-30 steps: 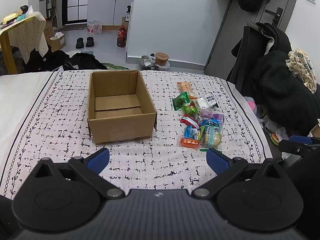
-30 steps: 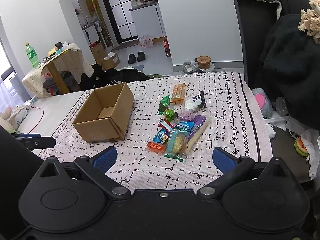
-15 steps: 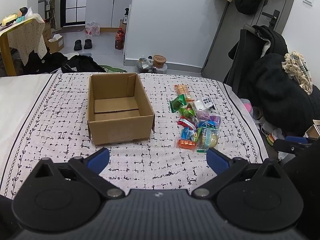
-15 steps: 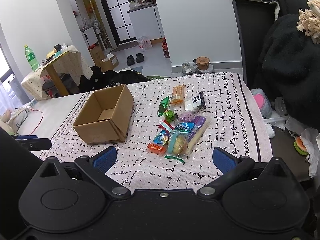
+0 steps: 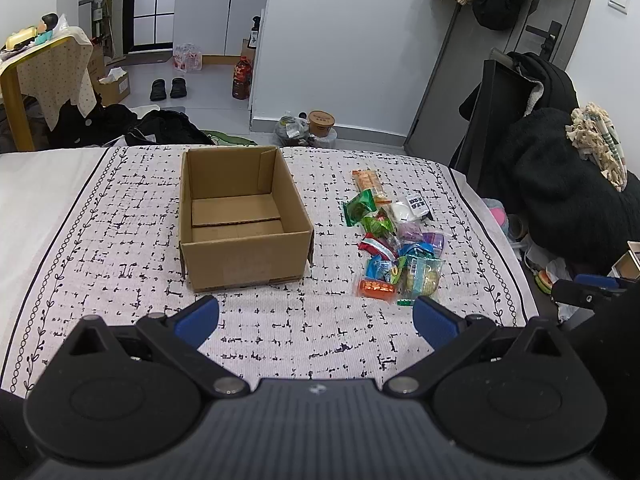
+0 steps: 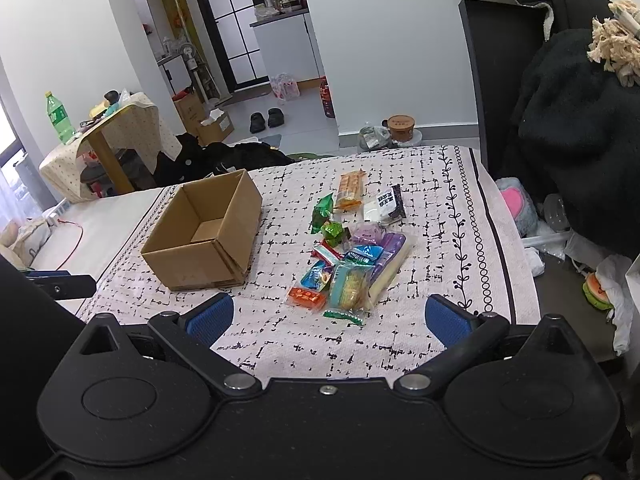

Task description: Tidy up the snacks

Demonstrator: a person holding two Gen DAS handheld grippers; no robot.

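Snacks (image 6: 352, 256) beside cardboard box (image 5: 240, 216), both grippers' fingers (image 5: 196, 316) spread, empty

Both views are bright and evenly lit with soft, diffuse indoor light. The cardboard box (image 5: 244, 216) casts only a faint shadow. Focus is sharp throughout; fisheye distortion bends the walls, and the corners darken.

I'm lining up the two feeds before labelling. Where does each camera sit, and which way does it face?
Left wrist: on the left gripper, facing the cardboard box head-on; own open fingers show.
Right wrist: on the right gripper, facing the snack pile; own open fingers show.
Shared: box, snacks, patterned cloth; each glimpses the other gripper at its edge.
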